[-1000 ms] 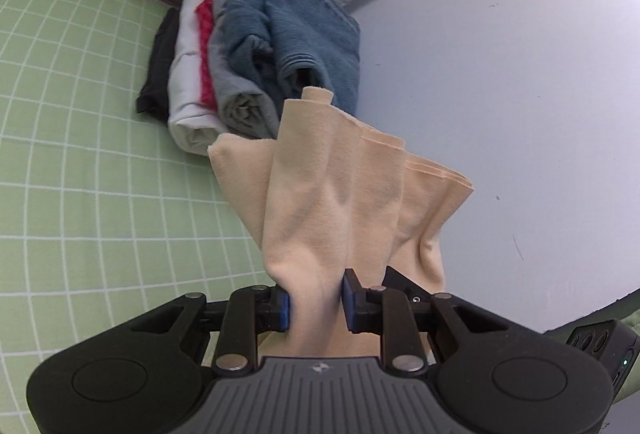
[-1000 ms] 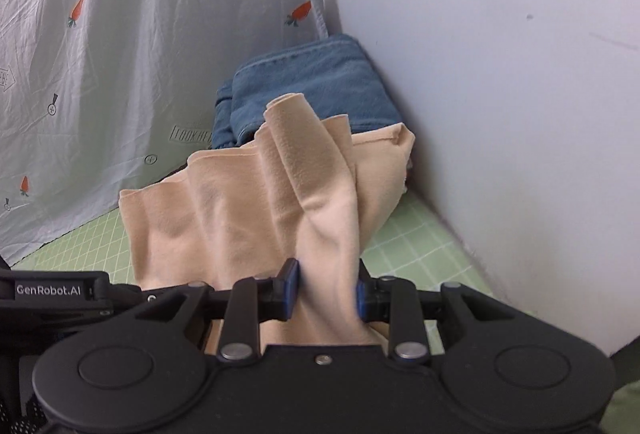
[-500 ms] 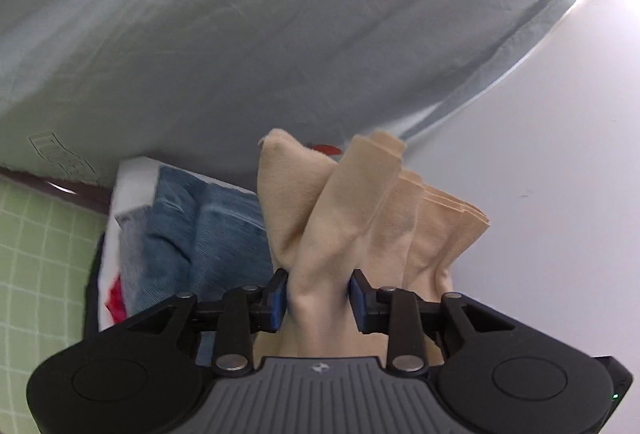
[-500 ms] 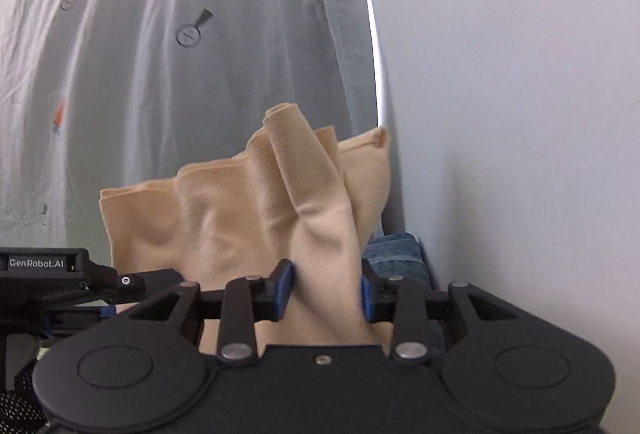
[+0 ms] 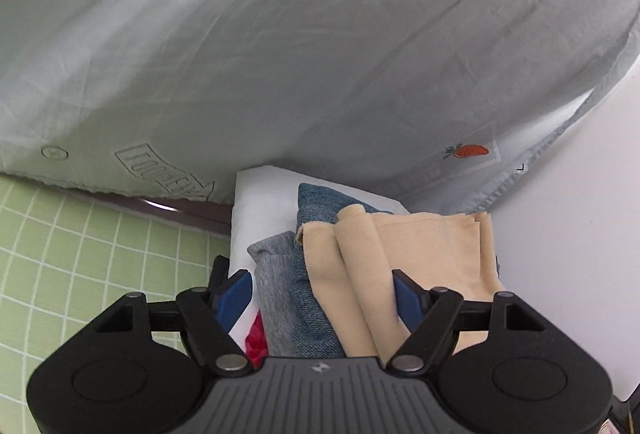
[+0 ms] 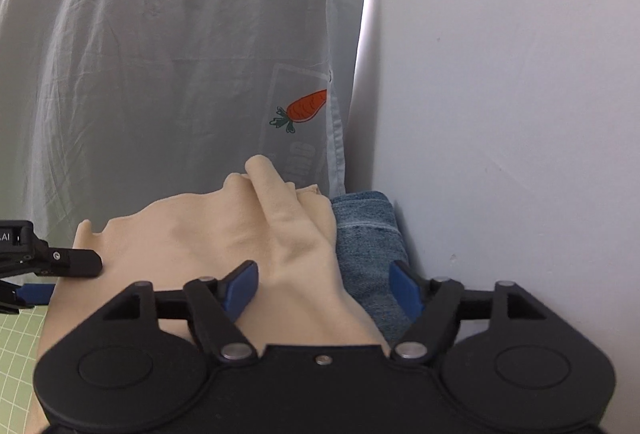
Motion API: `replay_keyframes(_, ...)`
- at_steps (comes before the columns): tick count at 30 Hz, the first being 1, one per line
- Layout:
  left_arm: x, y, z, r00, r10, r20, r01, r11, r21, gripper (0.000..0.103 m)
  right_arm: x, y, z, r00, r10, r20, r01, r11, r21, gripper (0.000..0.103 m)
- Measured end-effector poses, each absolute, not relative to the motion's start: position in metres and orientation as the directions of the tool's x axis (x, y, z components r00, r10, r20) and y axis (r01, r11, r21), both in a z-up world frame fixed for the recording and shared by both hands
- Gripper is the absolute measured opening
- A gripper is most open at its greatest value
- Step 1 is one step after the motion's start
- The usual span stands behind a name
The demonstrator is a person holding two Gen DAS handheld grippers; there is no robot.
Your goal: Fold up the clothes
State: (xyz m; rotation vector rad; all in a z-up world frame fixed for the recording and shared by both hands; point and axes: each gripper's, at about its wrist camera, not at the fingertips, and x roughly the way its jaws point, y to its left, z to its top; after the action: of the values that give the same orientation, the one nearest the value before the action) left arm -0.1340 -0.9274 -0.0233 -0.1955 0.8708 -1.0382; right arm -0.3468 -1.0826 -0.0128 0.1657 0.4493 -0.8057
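On top of the stack in the corner we see the folded beige garment (image 5: 404,254) resting on the blue denim (image 6: 366,234), grey and white pieces. Our left gripper (image 5: 322,298) and right gripper (image 6: 324,286) both stand wide, gripping nothing, straddling the cloth. We judge this piece folded and placed; whether other clothes remain, we cannot tell from these views.
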Motion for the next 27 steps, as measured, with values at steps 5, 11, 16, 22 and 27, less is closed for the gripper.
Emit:
replay_keyframes(5,-0.173,-0.874,0.022,0.258,-0.856,-0.449,0.777,0.460,-0.430,0.099,-0.374,-1.037,0.013,0.642,-0.640,-0.421,0.702,0.712,-0.011,0.094)
replay_keyframes(11,-0.226,-0.795,0.046,0.285,-0.885,-0.369,0.809,0.428,-0.402,0.103,-0.411,-0.964,0.025,0.662,-0.603,-0.445,0.687,0.726,0.039,0.103)
replay_keyframes(16,-0.274,-0.749,0.052,0.320,-0.861,-0.395,0.836,0.453,-0.310,0.103,-0.445,-0.901,0.021,0.601,-0.625,-0.497,0.732,0.681,0.028,0.103)
replay_keyframes(22,-0.306,-0.717,0.044,0.261,-0.858,-0.442,0.857,0.417,-0.303,0.103,-0.485,-0.854,0.017,0.577,-0.631,-0.519,0.763,0.644,0.065,0.103)
replay_keyframes(27,-0.332,-0.697,0.035,0.261,-0.836,-0.483,0.879,0.413,-0.240,0.103,-0.506,-0.825,0.007,0.546,-0.633,-0.550,0.782,0.621,0.061,0.103)
